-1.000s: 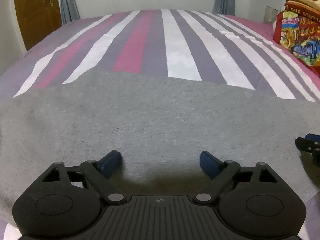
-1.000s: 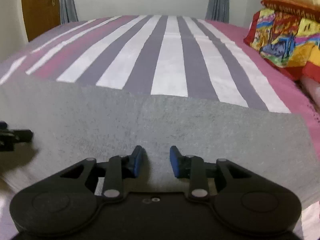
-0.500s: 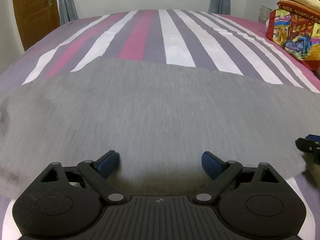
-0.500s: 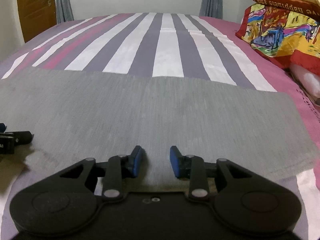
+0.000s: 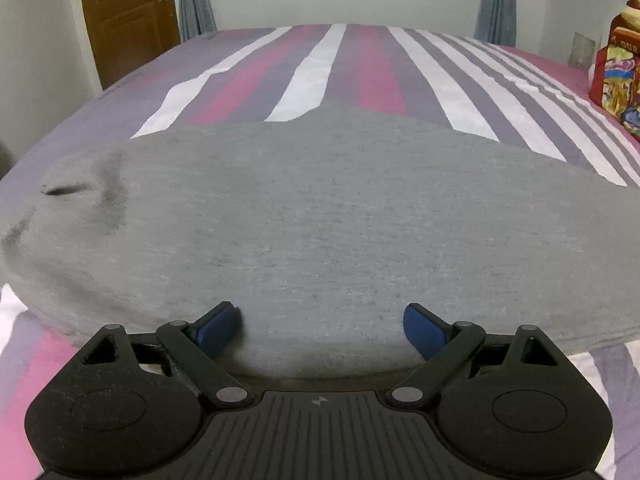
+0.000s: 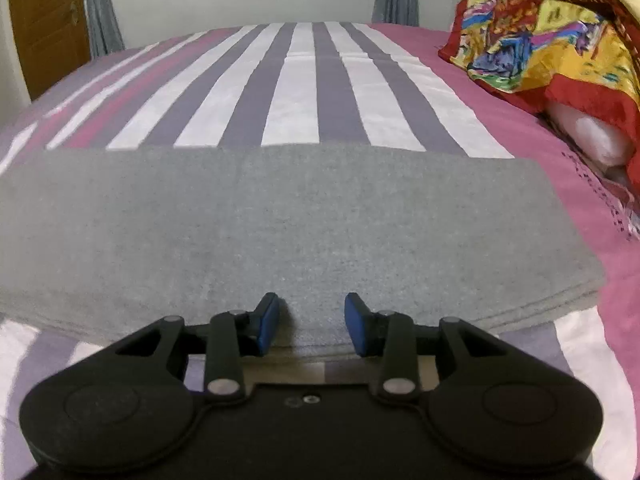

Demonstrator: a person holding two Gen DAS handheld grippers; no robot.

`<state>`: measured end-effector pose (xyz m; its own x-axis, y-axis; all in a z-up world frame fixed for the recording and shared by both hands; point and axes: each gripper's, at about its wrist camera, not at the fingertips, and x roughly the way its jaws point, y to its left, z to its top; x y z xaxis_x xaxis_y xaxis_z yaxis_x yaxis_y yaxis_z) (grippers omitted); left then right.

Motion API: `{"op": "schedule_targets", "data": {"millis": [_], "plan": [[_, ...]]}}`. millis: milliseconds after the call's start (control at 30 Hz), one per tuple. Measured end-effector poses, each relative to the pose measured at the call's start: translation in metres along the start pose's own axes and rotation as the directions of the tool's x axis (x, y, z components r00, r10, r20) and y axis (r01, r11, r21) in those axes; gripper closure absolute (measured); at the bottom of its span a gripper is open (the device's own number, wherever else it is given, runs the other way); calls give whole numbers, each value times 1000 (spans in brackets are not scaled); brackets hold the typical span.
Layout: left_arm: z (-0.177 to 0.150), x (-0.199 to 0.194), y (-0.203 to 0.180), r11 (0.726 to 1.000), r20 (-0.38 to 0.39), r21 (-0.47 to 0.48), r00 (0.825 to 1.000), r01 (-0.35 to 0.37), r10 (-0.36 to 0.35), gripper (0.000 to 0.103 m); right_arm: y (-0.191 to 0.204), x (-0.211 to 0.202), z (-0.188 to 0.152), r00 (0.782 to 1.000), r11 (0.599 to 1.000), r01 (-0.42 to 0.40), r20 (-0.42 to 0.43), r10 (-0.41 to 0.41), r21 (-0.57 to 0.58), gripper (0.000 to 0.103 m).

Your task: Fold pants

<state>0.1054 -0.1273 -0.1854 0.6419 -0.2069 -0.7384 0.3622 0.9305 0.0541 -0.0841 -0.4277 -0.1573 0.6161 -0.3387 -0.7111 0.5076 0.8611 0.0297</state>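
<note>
Left wrist view: left gripper (image 5: 320, 326) sits low at bottom centre of frame, pointing forward across the bed. Blue fingertips (image 5: 218, 330) spread wide apart, nothing between them. Both tips lie over the near edge of the grey pants (image 5: 320, 220); contact with the fabric cannot be judged.

Pants in this view: a broad grey band across the middle of the frame, lying flat on the striped bedsheet (image 5: 360, 72). Puckered creases and a small dark fold at the left end, middle left of frame.

Right wrist view: right gripper (image 6: 312, 322) also low at bottom centre, level, aimed forward. Its fingertips (image 6: 267, 322) are parted, gap narrower than on the left gripper, nothing clamped. Tips sit at the near edge of the pants (image 6: 280, 224).

Pants in this view: flat grey rectangle across mid-frame; stacked layers visible along the near right edge, lower right. Straight far edge against the bedsheet (image 6: 304, 92) stripes.

Colourful folded blanket (image 6: 552, 40) at upper right of frame, on the pink side of the bed. Wooden door (image 5: 128, 12) at upper left of the left view
</note>
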Motion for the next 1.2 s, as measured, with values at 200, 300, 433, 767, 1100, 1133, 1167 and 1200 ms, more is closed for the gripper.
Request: {"op": "schedule_targets", "data": {"millis": [200,300,433,767,1100,1133,1167,1200], "plan": [[1,-11,-16,998,21,-43,999,48,-48,12,-33,-20,-2,1000,993,11,19,-14,121,67],[6,-12,-37,996,23,-15,995,92,-92,12,-47,-23,-2,999,990,36,12,-38,137,67],[13,-12,-57,991,16,-6,991,130,-130,12,-69,-22,-6,998,976,59,-5,-60,210,66],[6,3,-74,988,-13,90,992,126,-125,10,-110,-18,-8,997,937,75,-9,-76,342,60],[7,5,-76,989,-11,93,994,113,-113,8,-161,-9,-13,998,792,-21,65,-23,611,73],[7,6,-77,989,-11,92,994,112,-111,8,-164,-8,-13,997,785,-19,75,-35,619,83],[7,6,-77,990,-11,92,994,109,-109,7,-168,-6,-12,996,780,-8,79,-53,626,88],[7,6,-78,990,-11,91,994,107,-107,7,-173,-3,-12,995,768,-12,82,-53,641,88]]}}
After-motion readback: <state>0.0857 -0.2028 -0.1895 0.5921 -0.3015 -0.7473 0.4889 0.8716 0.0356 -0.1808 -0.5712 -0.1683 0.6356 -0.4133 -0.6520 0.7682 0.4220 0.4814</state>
